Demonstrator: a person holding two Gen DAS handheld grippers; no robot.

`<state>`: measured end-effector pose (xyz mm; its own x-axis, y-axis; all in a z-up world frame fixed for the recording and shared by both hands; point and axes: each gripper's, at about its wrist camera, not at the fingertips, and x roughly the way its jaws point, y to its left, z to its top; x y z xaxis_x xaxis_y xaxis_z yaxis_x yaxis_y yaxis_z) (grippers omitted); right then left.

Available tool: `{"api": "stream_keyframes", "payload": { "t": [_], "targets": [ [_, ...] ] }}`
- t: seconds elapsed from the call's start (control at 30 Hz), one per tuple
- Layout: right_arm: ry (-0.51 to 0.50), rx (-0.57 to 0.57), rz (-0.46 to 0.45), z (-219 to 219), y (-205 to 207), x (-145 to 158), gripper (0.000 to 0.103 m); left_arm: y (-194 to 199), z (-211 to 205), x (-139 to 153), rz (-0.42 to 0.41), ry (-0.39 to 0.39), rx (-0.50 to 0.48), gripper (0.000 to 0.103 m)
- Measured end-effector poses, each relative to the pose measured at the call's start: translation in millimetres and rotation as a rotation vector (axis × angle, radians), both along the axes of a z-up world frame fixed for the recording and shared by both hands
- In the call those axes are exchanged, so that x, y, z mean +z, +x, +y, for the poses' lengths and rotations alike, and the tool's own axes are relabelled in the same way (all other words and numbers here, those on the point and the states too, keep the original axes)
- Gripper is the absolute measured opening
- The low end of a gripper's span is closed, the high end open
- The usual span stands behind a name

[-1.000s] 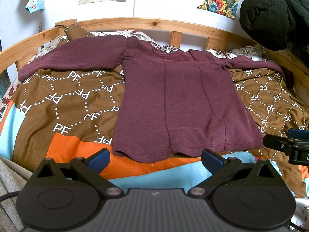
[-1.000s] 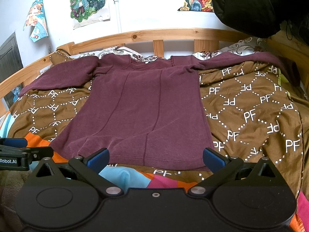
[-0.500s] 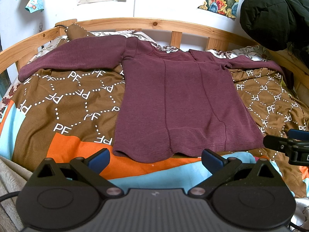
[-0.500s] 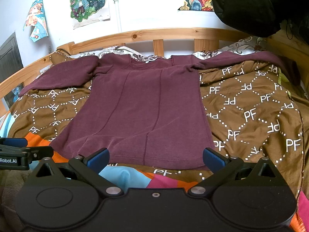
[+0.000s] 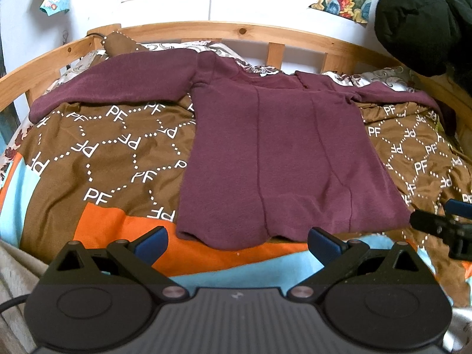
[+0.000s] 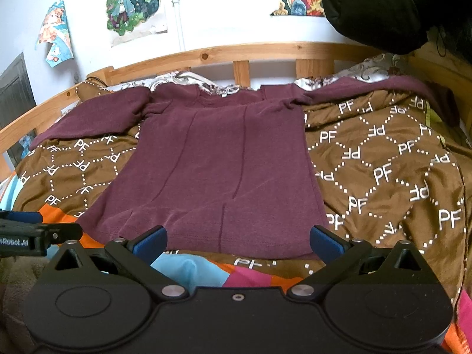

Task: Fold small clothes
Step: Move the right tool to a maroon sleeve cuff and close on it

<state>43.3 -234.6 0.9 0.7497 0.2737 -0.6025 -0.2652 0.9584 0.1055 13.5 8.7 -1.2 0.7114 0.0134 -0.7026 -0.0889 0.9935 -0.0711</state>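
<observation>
A maroon long-sleeved top (image 5: 280, 159) lies flat on the bed, hem toward me, both sleeves spread out to the sides. It also shows in the right wrist view (image 6: 218, 171). My left gripper (image 5: 237, 243) is open and empty, just short of the hem's left half. My right gripper (image 6: 238, 243) is open and empty, just short of the hem's right half. Each gripper shows at the edge of the other's view: the right one (image 5: 442, 227) and the left one (image 6: 29, 233).
A brown quilt with white "PF" print (image 5: 118, 159) and orange and blue patches covers the bed. A wooden rail (image 5: 236, 34) runs around the far side. A black coat (image 6: 383, 8) hangs at the top right. Posters hang on the white wall.
</observation>
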Motion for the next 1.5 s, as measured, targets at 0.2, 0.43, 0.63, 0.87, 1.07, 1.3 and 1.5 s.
{"api": "stream_keyframes", "payload": {
  "t": [0.2,0.43,0.63,0.87,1.07,1.3,1.5],
  "targets": [
    [-0.054,0.059,-0.049,7,7,4,0.102,21,1,14,0.011,-0.021,-0.006,0.102],
    [-0.194,0.176,-0.11,5,26,19,0.102,73,-4,34,0.033,-0.041,-0.044,0.102],
    [-0.284,0.171,-0.132,-14,62,40,0.102,126,-16,38,0.034,-0.009,-0.088,0.102],
    [-0.382,0.057,-0.105,-42,123,48,0.102,187,-23,16,0.047,0.007,-0.138,0.102],
    [-0.291,-0.149,-0.07,-88,176,41,0.102,203,-16,-11,-0.051,0.068,-0.128,0.102],
    [-0.066,-0.477,-0.113,-159,214,24,0.093,210,10,-41,-0.042,0.038,-0.111,0.102],
    [0.133,-0.738,-0.091,-215,255,4,0.084,214,22,-60,-0.016,-0.046,-0.095,0.102]
  ]
}}
